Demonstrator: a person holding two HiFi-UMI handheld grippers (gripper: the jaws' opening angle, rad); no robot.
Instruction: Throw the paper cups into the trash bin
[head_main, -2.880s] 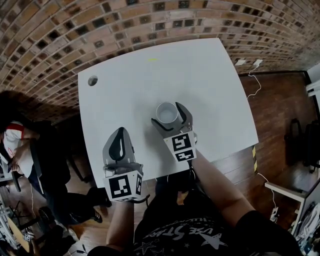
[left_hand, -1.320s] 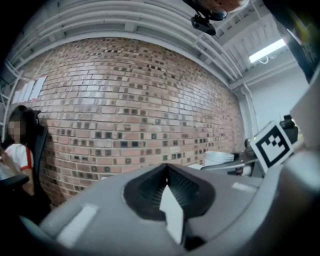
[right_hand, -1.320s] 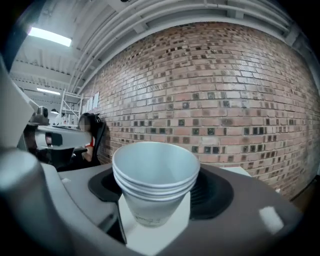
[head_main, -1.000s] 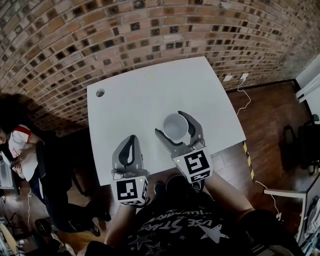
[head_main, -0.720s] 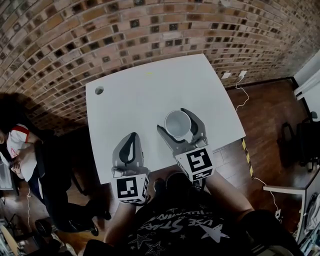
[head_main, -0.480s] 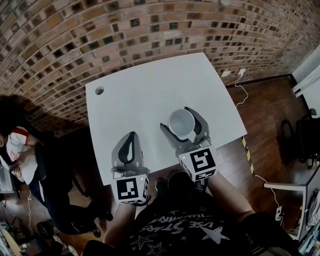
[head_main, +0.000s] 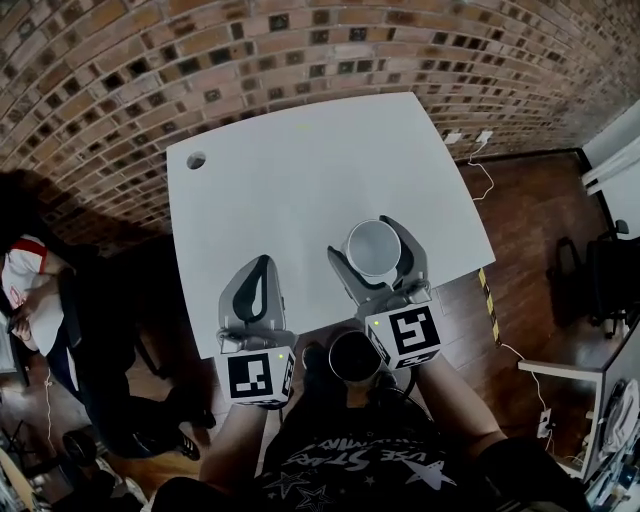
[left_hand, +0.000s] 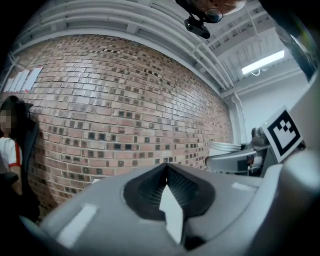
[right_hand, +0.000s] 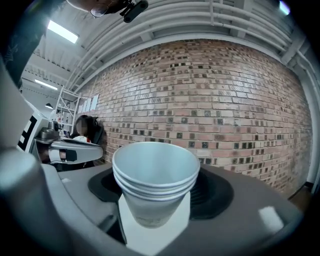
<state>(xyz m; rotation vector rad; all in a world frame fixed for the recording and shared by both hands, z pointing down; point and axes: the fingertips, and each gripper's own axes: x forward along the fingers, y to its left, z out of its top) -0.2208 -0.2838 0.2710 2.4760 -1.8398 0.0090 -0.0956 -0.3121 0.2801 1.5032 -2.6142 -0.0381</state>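
Note:
A stack of white paper cups (head_main: 372, 247) stands upright between the jaws of my right gripper (head_main: 373, 243), which is shut on it. The right gripper view shows the nested rims of the cups (right_hand: 156, 170) close up, with brick wall behind. The cups hang over the white table (head_main: 300, 170), near its front edge. My left gripper (head_main: 262, 266) sits lower left over the same edge, shut and empty; its closed tip (left_hand: 166, 167) faces the wall. A dark round bin-like container (head_main: 352, 356) sits below, between my arms.
A brick wall (head_main: 150, 60) runs behind the table. The table has a cable hole (head_main: 195, 160) at its far left corner. A person (head_main: 20, 290) sits at the left. Cables and plugs (head_main: 470, 140) lie on the wooden floor at the right.
The right gripper has carried the cups back toward the table's front edge and slightly right. The left gripper has kept its place and stays shut.

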